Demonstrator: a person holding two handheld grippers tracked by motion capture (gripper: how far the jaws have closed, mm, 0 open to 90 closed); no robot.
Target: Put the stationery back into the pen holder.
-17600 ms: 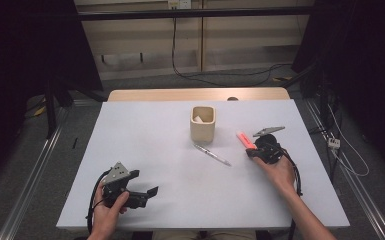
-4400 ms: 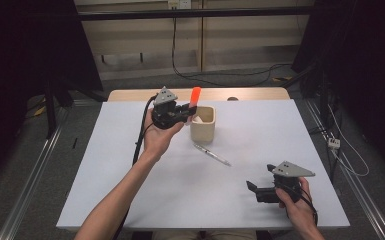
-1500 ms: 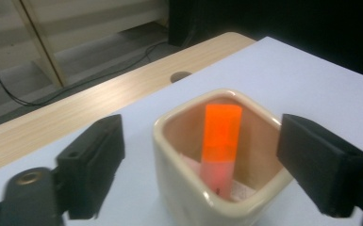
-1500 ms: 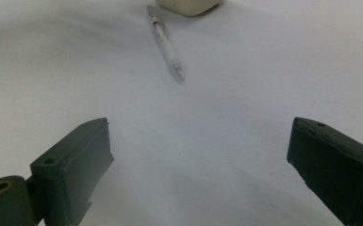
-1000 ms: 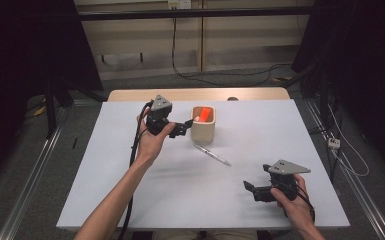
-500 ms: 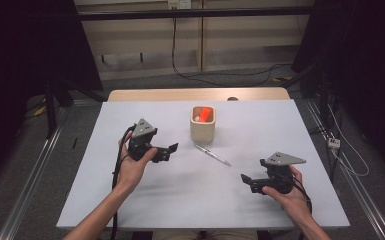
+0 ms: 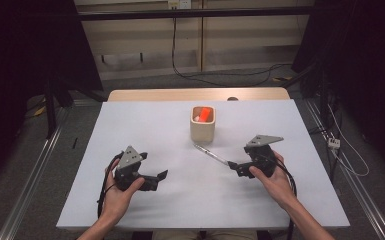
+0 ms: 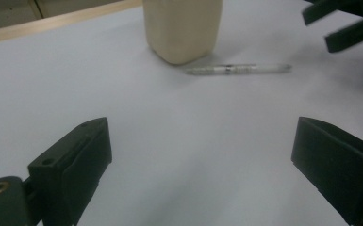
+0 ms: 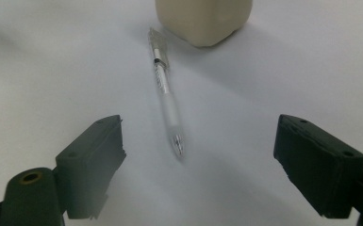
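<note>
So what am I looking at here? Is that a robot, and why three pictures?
No robot: a person sits at a white table with a hand-held tool in each hand, the left gripper and the right gripper. The high view looks down from above. The two gripper views come from cameras riding on each tool, looking out between its two black jaws. On the table stand a beige cup with an orange marker inside, and beside it lies a clear pen. Both jaws are open and hold nothing; the right gripper's have just been closing a little, with the pen's tip just ahead of them.
</note>
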